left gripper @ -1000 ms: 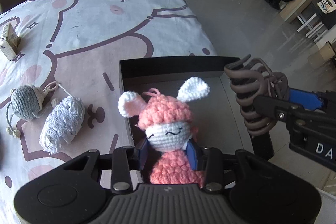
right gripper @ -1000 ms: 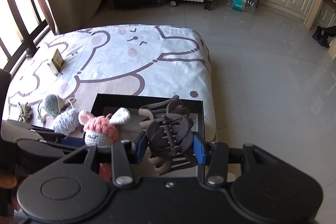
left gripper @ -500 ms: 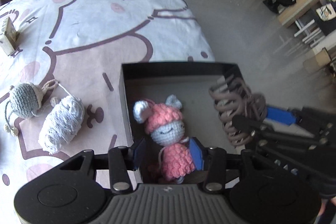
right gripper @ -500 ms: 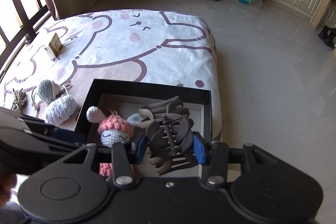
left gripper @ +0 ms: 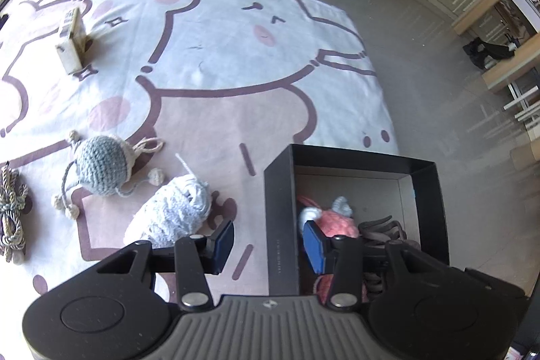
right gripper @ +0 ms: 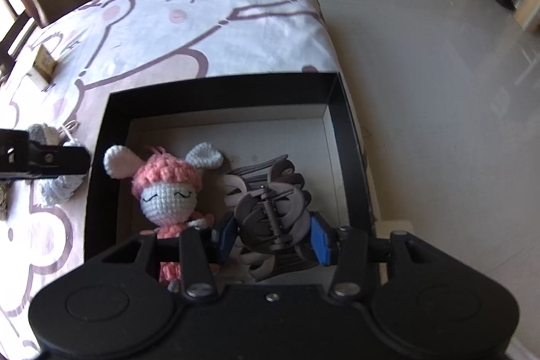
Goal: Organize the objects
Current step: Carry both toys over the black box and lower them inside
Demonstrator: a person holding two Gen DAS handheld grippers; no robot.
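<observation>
A pink crochet bunny doll (right gripper: 167, 188) lies inside the black box (right gripper: 222, 88), and shows in the left wrist view (left gripper: 334, 221) too. My left gripper (left gripper: 268, 242) is open and empty, straddling the box's left wall (left gripper: 281, 225). My right gripper (right gripper: 271, 240) is shut on a brown hair claw clip (right gripper: 270, 208), held low inside the box to the right of the doll. The clip also shows in the left wrist view (left gripper: 384, 230).
On the cartoon-print cloth (left gripper: 219, 63) left of the box lie a white yarn bundle (left gripper: 172, 211), a grey crochet mouse (left gripper: 101, 164), a coiled cord (left gripper: 11, 218) and a small wooden block (left gripper: 71, 41). The floor (right gripper: 438, 90) drops off right of the box.
My left gripper let go of the bunny doll in the box, opened and drew back to the left. My right gripper lowered the clip into the box.
</observation>
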